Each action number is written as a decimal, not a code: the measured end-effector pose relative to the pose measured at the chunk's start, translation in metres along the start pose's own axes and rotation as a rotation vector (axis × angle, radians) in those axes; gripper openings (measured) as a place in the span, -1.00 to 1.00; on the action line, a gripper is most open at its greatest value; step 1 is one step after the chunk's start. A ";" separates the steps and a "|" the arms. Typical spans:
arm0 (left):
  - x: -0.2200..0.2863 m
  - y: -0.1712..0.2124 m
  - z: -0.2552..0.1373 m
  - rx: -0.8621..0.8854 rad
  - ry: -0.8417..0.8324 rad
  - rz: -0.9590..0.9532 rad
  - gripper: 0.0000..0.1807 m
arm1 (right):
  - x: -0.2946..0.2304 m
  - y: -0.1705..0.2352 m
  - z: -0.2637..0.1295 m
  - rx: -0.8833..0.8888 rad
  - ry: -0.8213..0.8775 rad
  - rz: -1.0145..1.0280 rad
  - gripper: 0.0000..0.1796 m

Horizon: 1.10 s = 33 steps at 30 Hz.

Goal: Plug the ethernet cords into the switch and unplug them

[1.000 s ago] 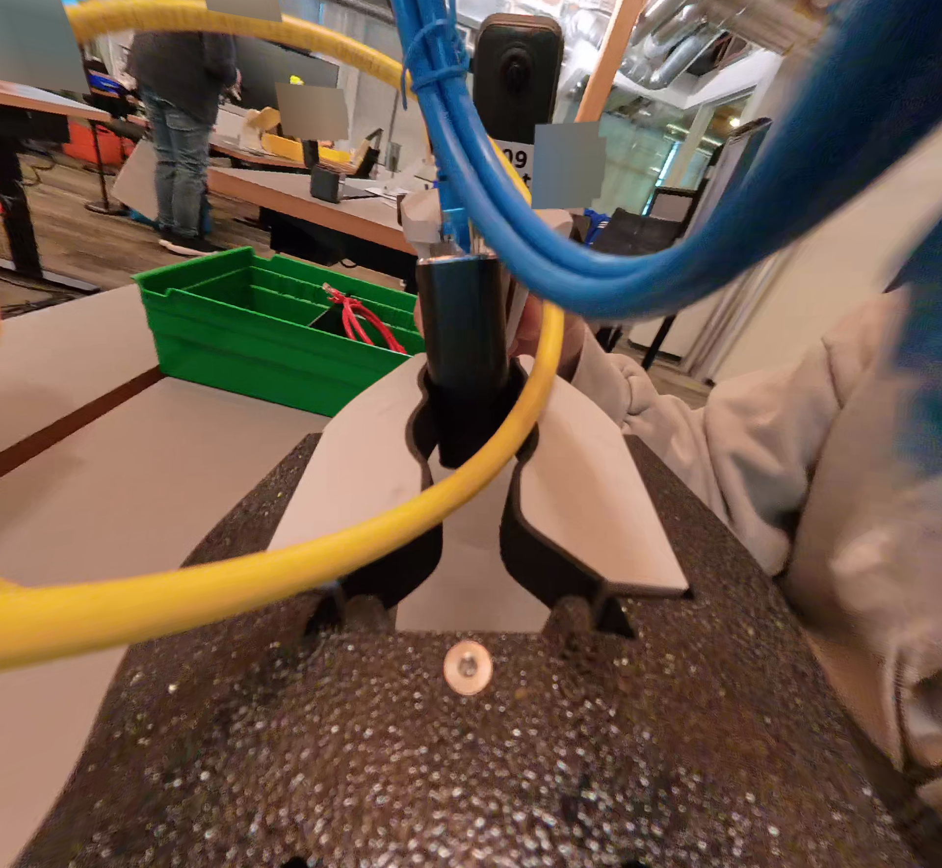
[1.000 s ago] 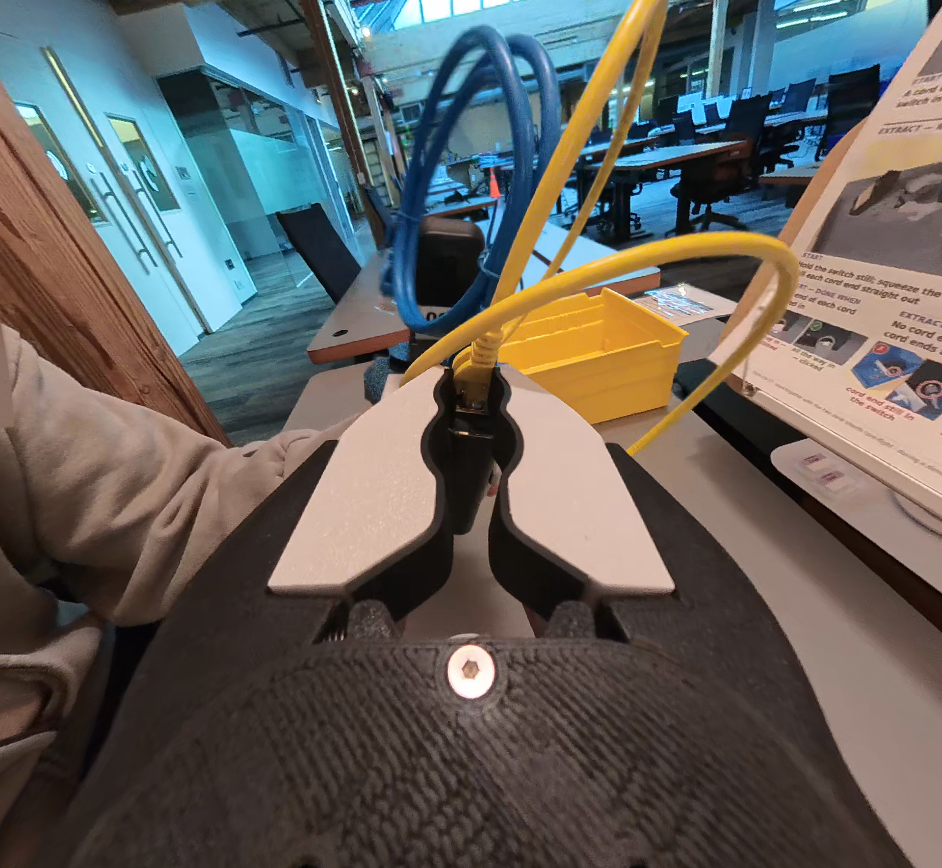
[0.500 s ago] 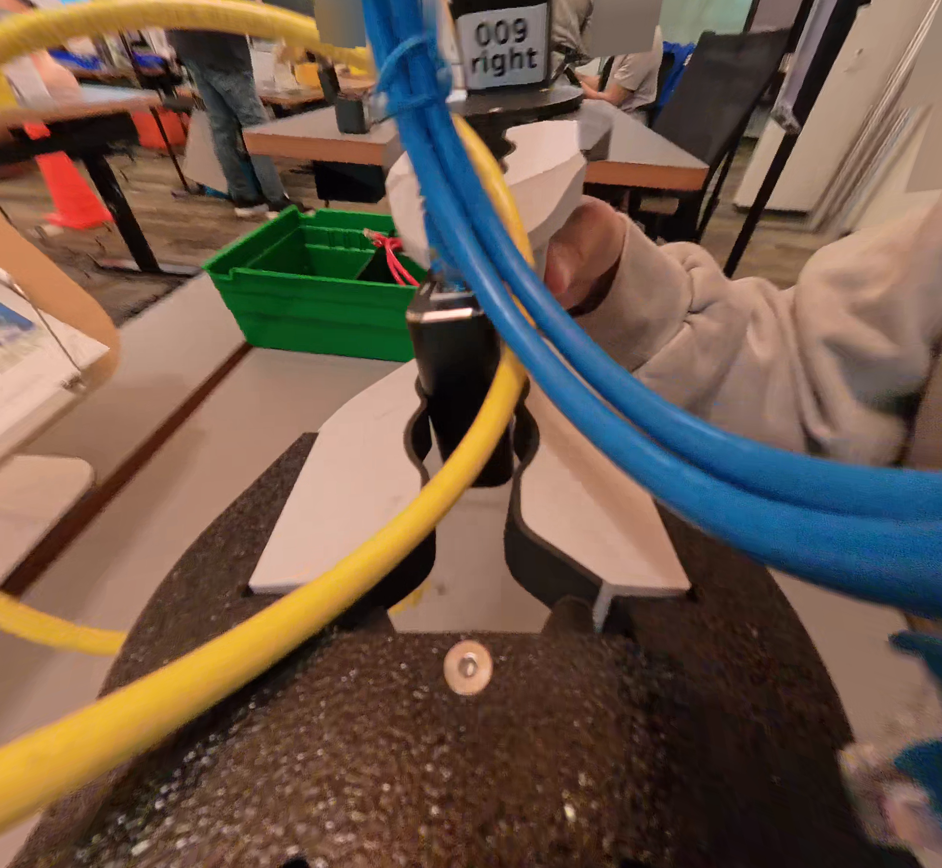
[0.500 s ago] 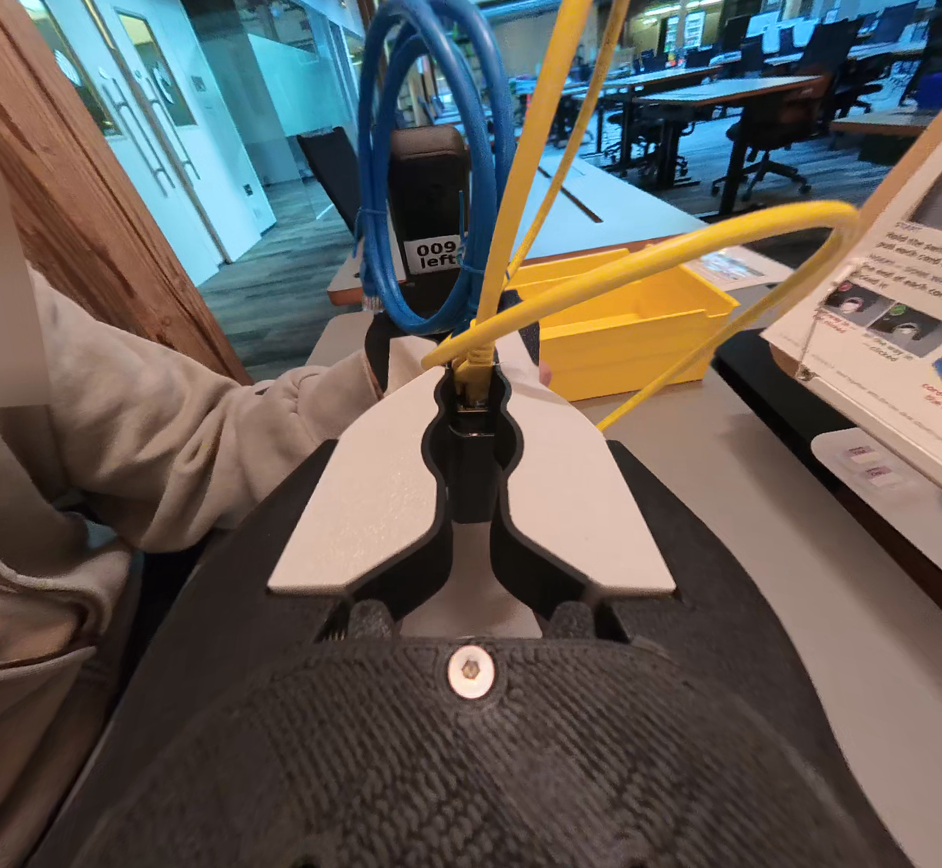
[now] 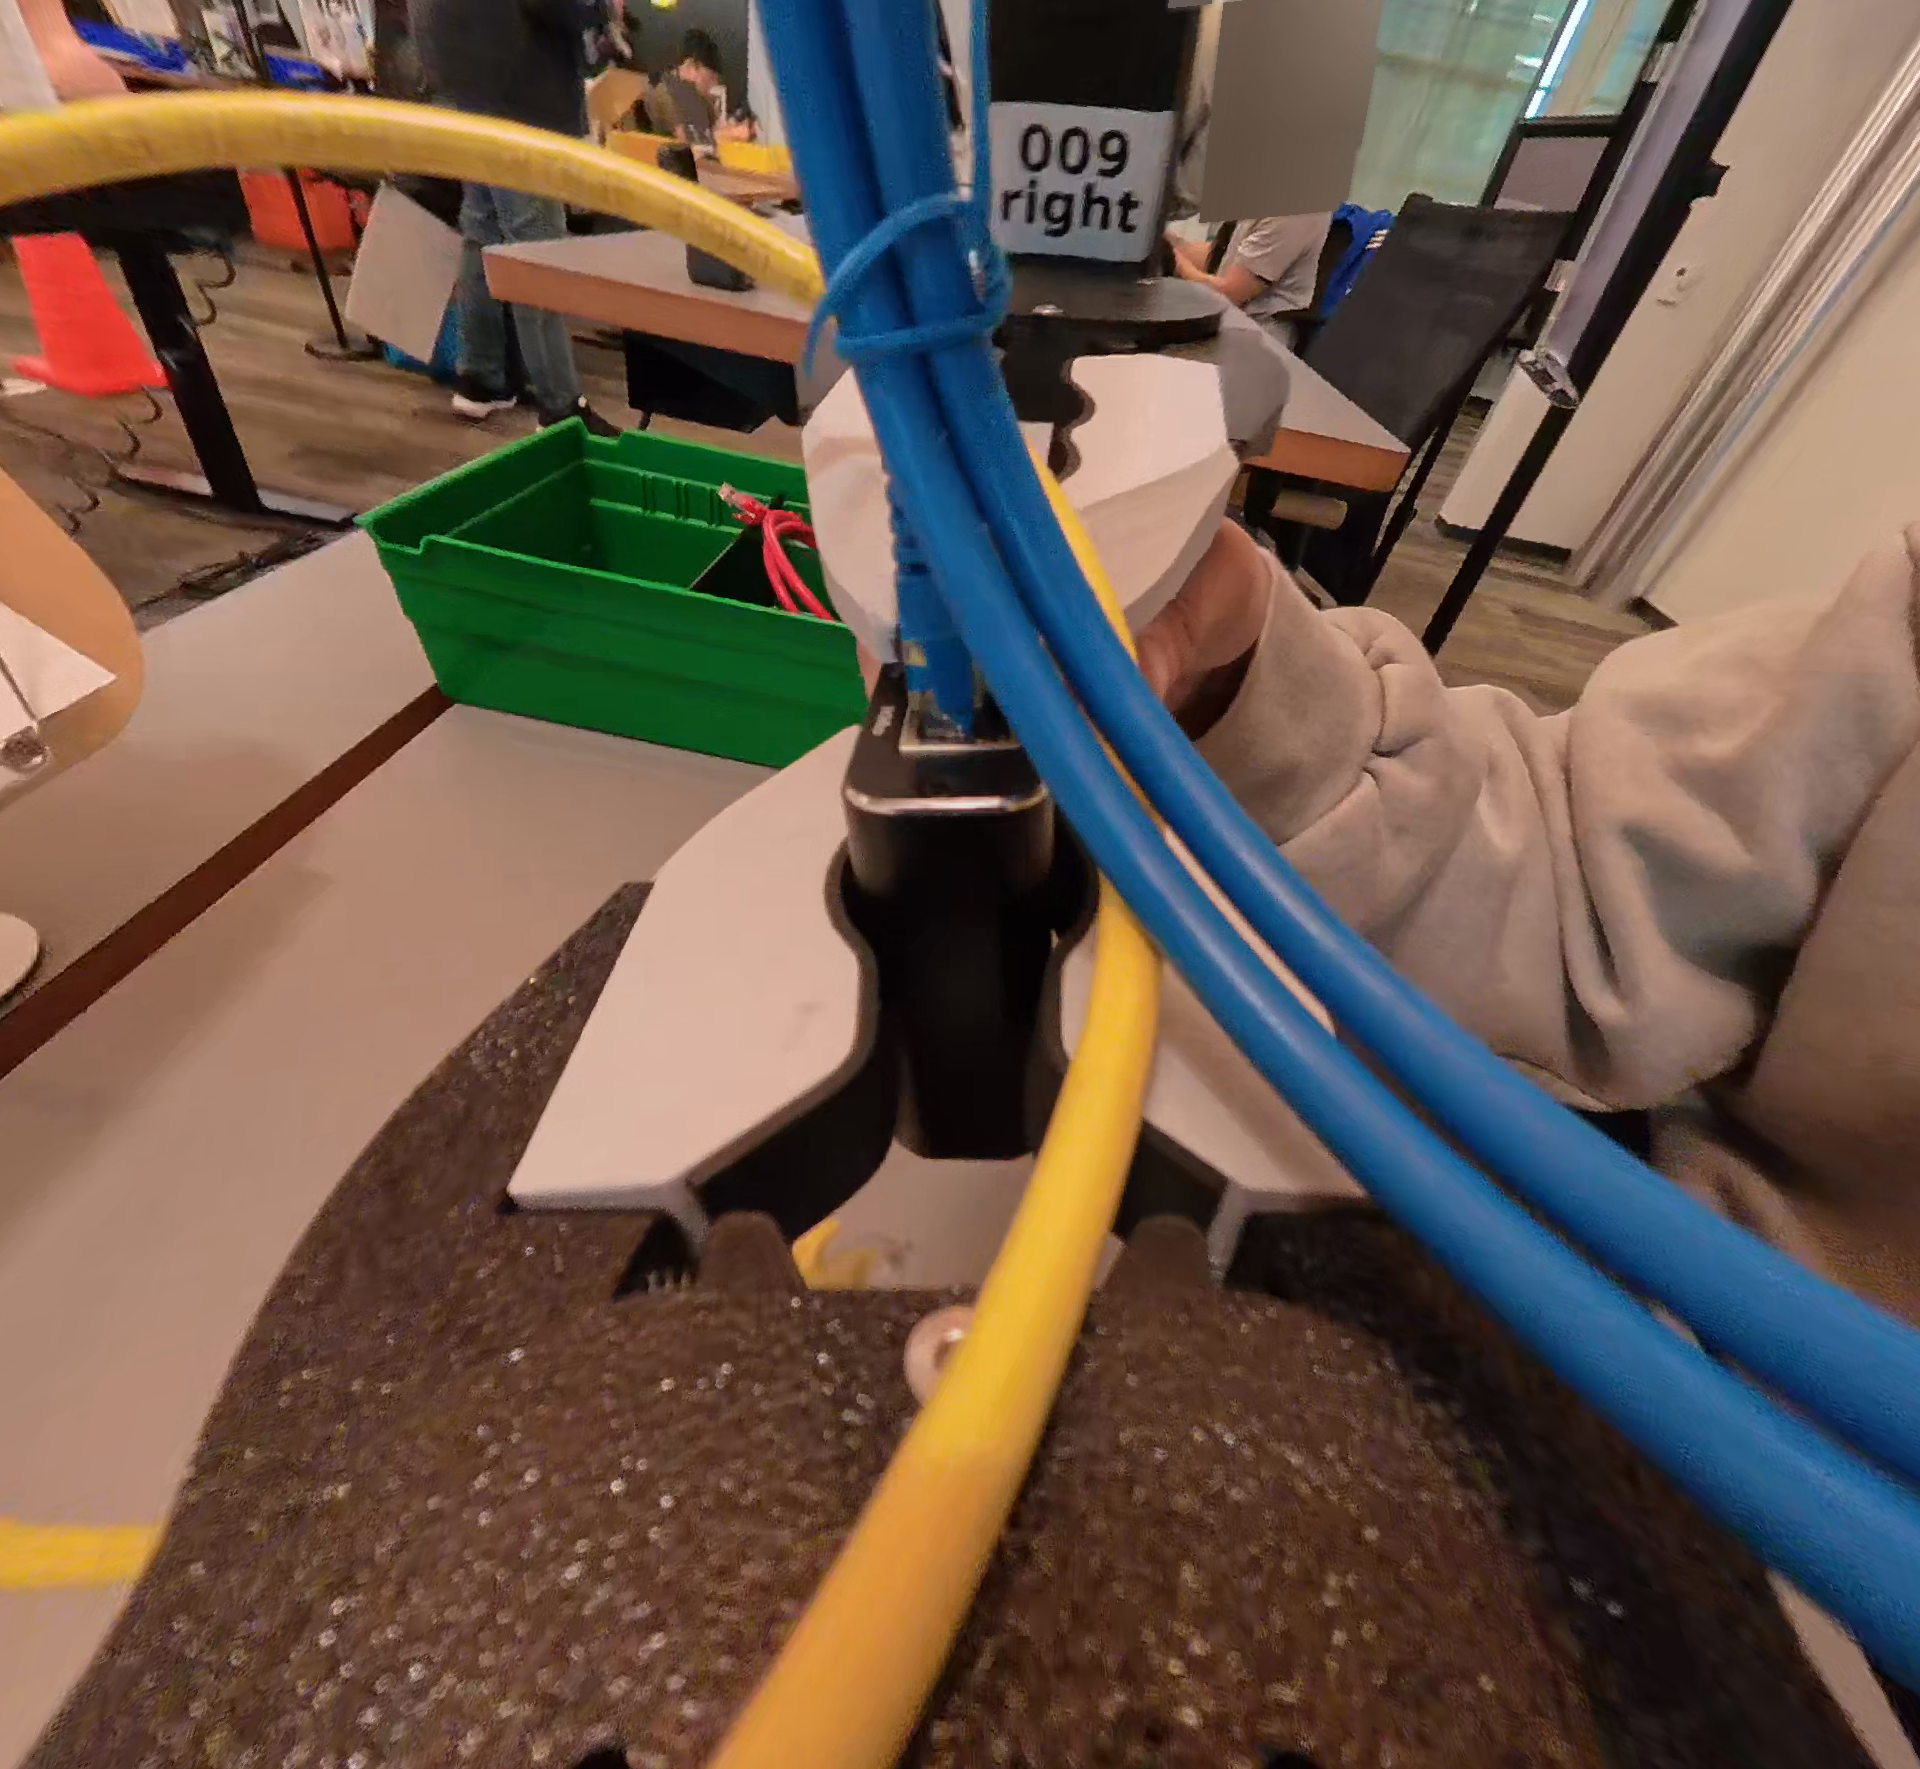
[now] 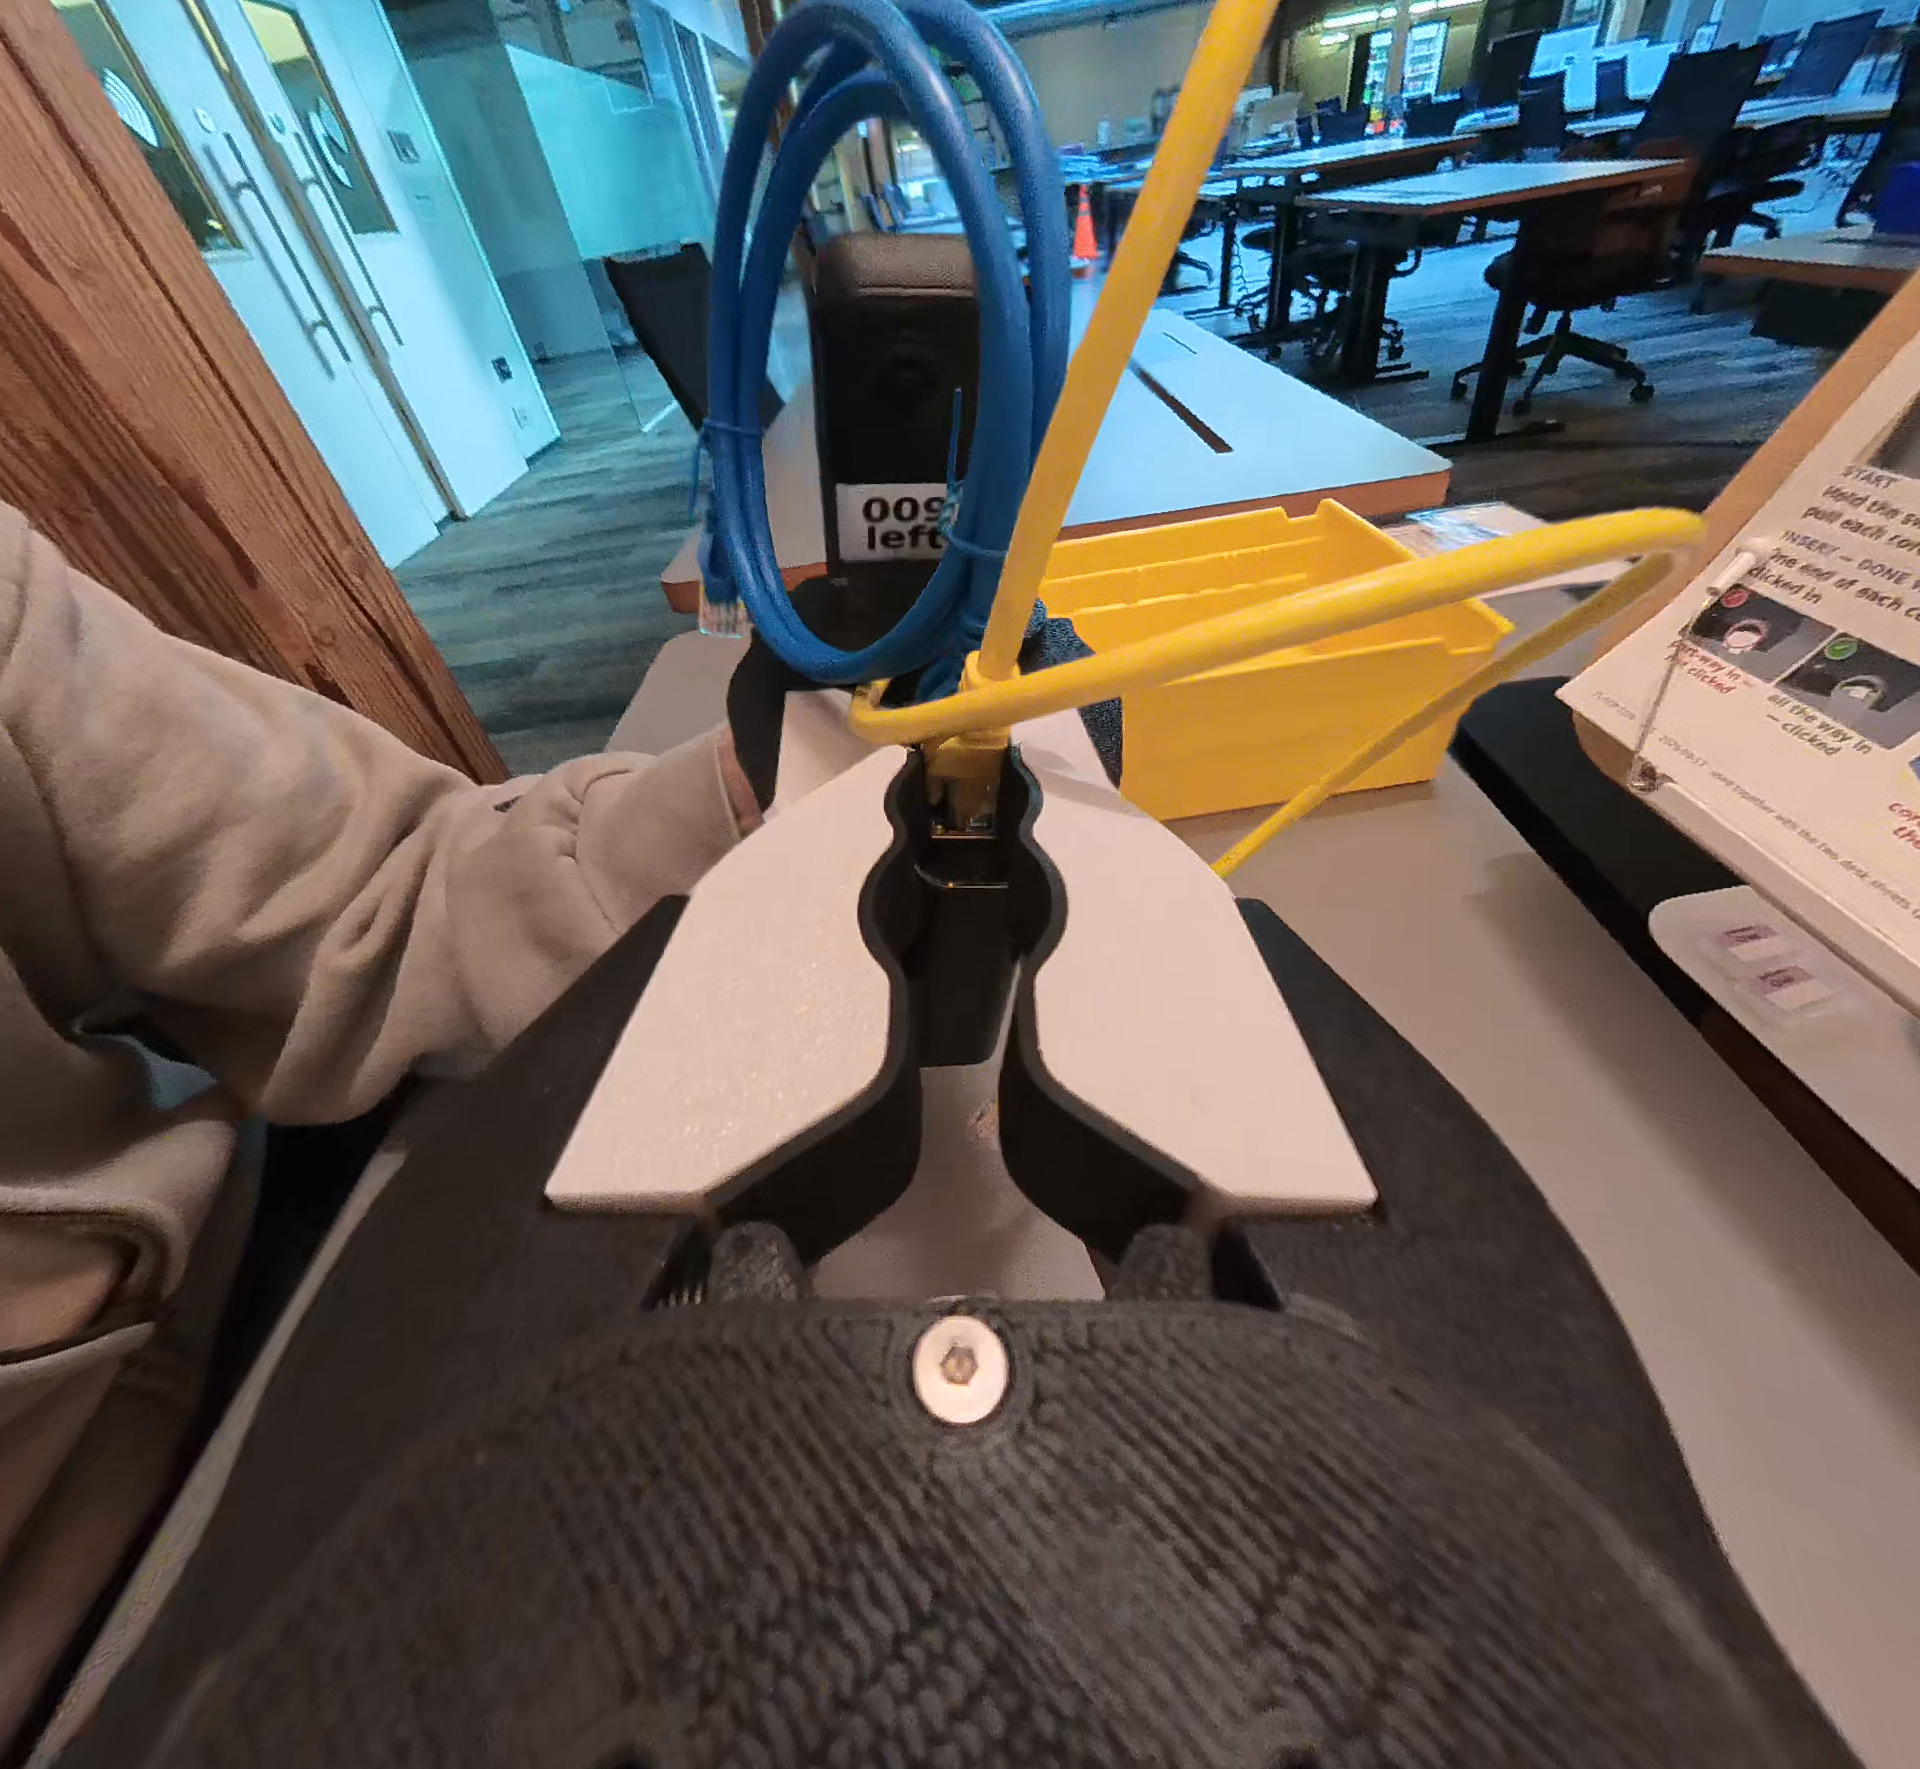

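My left gripper (image 5: 961, 898) is shut on the black switch (image 5: 940, 836) and holds it above the table. A blue plug (image 5: 935, 670) sits in a port on the switch, and the bundled blue cord (image 5: 1143, 784) sweeps off to the right. The yellow cord (image 5: 1101, 1096) loops across my left fingers. In the right wrist view my right gripper (image 6: 966, 774) is shut on the yellow plug (image 6: 971, 753), which sits in the switch (image 6: 956, 950). The blue cord coil (image 6: 1023, 265) rises behind it, with its free plug (image 6: 720, 597) dangling. The two grippers face each other.
A green bin (image 5: 582, 618) holding a red cord (image 5: 784, 556) stands on the table beyond the left gripper. A yellow bin (image 6: 1278, 680) and a leaning instruction board (image 6: 1818, 659) stand to the right. Sleeved arms (image 6: 312, 836) reach in. People stand at desks behind. The left gripper's tips are roughly 5 cm from the right gripper's.
Both grippers have tipped down together with the switch, so the views show more table and less ceiling. The cords swung with them. Both grasps held and both plugs stayed in.
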<state>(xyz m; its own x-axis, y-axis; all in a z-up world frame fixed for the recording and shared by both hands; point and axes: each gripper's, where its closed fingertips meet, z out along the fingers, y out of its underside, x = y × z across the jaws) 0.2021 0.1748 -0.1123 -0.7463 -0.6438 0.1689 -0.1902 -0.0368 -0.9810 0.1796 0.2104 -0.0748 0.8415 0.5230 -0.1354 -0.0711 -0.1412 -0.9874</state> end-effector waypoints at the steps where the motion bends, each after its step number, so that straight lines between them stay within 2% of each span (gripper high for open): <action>1: -0.001 -0.001 0.000 -0.006 -0.009 -0.014 -0.73 | 0.001 -0.001 0.000 -0.002 0.028 -0.021 -0.85; 6: -0.004 -0.002 -0.005 0.002 -0.008 -0.052 -0.68 | 0.003 -0.003 0.004 0.002 0.080 -0.072 -0.85; 8: -0.003 0.001 -0.007 0.022 0.050 -0.109 -0.66 | 0.006 0.001 0.007 -0.080 0.163 -0.161 -0.84; 9: 0.000 0.001 -0.007 0.043 0.088 -0.121 -0.71 | 0.005 0.001 0.008 -0.090 0.174 -0.170 -0.84; 11: 0.003 -0.001 -0.007 0.048 0.101 -0.091 -0.71 | 0.001 0.000 0.006 -0.045 0.100 -0.069 -0.85; 15: -0.001 -0.002 -0.012 0.009 0.019 -0.005 -0.71 | 0.001 -0.004 0.005 0.097 -0.043 0.149 -0.86; 17: -0.006 0.004 -0.012 0.010 0.034 -0.075 -0.71 | 0.010 0.004 0.008 0.027 0.035 0.078 -0.85; 22: 0.000 0.007 -0.005 0.055 0.146 -0.166 -0.71 | 0.010 0.008 0.004 -0.064 0.102 -0.027 -0.85; 25: -0.001 0.010 -0.003 0.033 0.126 -0.133 -0.71 | 0.009 0.011 0.001 -0.095 0.102 -0.033 -0.86; 29: -0.002 0.001 -0.008 0.058 0.095 -0.111 -0.70 | 0.007 0.002 0.005 0.014 0.033 0.053 -0.85; 30: -0.001 -0.002 -0.009 0.072 0.105 -0.123 -0.76 | 0.005 -0.001 0.006 0.041 0.019 0.057 -0.85; 33: 0.007 -0.010 -0.010 0.060 0.094 -0.104 -0.69 | -0.005 -0.009 0.002 0.120 -0.088 0.104 -0.85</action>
<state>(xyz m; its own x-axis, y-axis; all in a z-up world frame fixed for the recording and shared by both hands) 0.1920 0.1783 -0.1002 -0.7818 -0.5596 0.2751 -0.2333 -0.1467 -0.9613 0.1754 0.2110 -0.0650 0.7764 0.5832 -0.2389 -0.2236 -0.0995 -0.9696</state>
